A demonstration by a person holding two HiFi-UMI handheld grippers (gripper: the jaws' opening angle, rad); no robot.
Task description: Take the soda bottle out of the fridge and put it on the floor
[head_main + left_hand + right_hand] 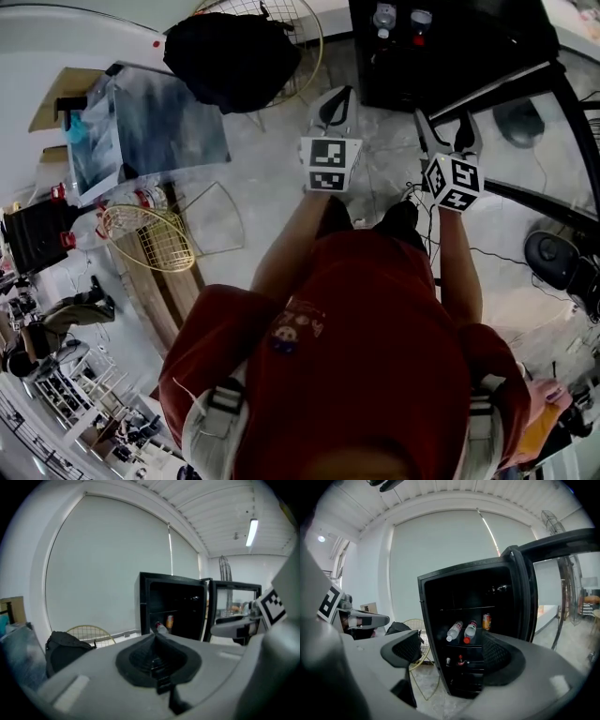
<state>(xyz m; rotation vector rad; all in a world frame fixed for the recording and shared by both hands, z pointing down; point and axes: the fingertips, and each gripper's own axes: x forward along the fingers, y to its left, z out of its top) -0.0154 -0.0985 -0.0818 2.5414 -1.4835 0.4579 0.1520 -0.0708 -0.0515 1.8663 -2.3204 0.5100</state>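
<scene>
The soda bottle, with a red cap, lay on a shelf inside the open fridge. A second bottle lay just beside it on the left, and a can stood on the right. The right gripper was in front of the fridge, its jaws spread and holding nothing. The left gripper, more to the left, had its jaws pressed together, empty. A black bag lay left of the fridge.
</scene>
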